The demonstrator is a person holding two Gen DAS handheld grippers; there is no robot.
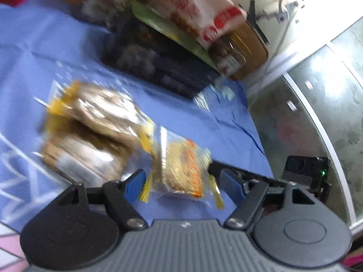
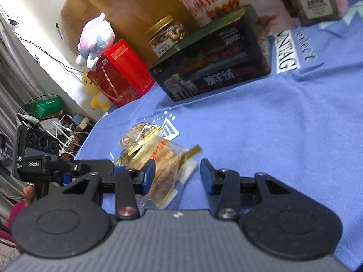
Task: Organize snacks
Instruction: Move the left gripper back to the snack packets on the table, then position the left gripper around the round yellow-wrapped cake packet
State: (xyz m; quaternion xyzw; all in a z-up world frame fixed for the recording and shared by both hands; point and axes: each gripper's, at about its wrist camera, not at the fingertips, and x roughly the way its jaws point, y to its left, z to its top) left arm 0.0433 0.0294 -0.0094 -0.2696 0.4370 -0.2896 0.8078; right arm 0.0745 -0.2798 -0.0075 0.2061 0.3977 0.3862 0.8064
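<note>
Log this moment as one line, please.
left gripper: open around orange-printed clear snack packet | right gripper: open, same packet | blue cloth

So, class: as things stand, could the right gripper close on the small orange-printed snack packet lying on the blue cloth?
Probably yes. The right gripper is open with the packet already between its fingers, nothing blocking.

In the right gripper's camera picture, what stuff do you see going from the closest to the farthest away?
Right gripper → orange-and-gold snack packet → clear-wrapped brown snack packet → black snack box → jar of nuts → cardboard box.
</note>
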